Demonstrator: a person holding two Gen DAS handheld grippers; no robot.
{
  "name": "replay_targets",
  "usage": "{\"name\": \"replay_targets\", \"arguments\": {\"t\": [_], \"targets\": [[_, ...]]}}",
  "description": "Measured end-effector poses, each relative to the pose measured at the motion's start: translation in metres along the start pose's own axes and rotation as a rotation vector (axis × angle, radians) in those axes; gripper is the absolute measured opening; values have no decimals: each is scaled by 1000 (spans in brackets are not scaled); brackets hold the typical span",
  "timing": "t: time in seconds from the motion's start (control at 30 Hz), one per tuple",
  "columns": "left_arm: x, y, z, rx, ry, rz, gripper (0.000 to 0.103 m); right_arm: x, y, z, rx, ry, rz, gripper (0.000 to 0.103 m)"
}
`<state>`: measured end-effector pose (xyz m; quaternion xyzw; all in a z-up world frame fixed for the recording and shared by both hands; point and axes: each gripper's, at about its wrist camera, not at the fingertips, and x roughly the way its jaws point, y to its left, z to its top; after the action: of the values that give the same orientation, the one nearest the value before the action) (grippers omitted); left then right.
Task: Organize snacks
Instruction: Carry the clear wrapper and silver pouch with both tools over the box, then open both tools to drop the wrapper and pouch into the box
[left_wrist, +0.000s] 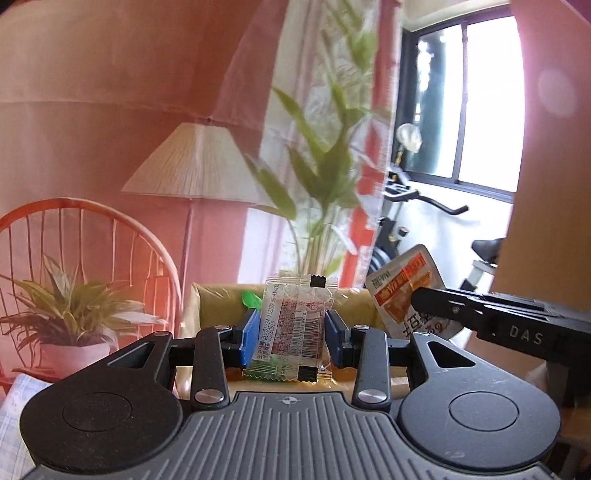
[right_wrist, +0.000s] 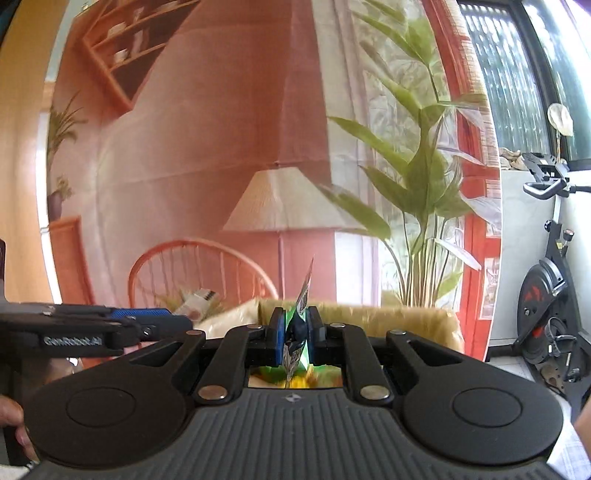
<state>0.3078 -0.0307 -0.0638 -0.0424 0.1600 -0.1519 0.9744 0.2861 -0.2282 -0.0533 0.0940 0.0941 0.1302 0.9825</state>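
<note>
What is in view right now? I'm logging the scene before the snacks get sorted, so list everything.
clear snack packet: one, clear with red print, upright between the left pads
orange snack pouch: one, orange and white, in the right gripper
yellow container: one, ahead of both grippers
floor lamp: one, cream shade, backdrop
tall plant: one, green, backdrop
exercise bike: one, black, by the window
left gripper: black, blue pads, shut on the packet
right gripper: black, shut on the pouch
</note>
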Motion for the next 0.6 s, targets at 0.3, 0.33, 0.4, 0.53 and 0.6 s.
{"name": "replay_targets", "arguments": {"t": [0.3,0.33,0.4,0.53,0.6], "targets": [[59,8,5,33,126,69,42,58,-39,-9,205,119,-7,13],[63,10,4,33,137,74,43,62,-41,-12,211,139,-9,13],[64,11,1,39,149,81,52,68,-42,-17,212,182,-21,17],[52,16,2,58,141,123,69,66,-43,-22,209,197,-62,47],[46,19,4,50,139,136,71,61,-43,-20,206,190,-76,50]]}}
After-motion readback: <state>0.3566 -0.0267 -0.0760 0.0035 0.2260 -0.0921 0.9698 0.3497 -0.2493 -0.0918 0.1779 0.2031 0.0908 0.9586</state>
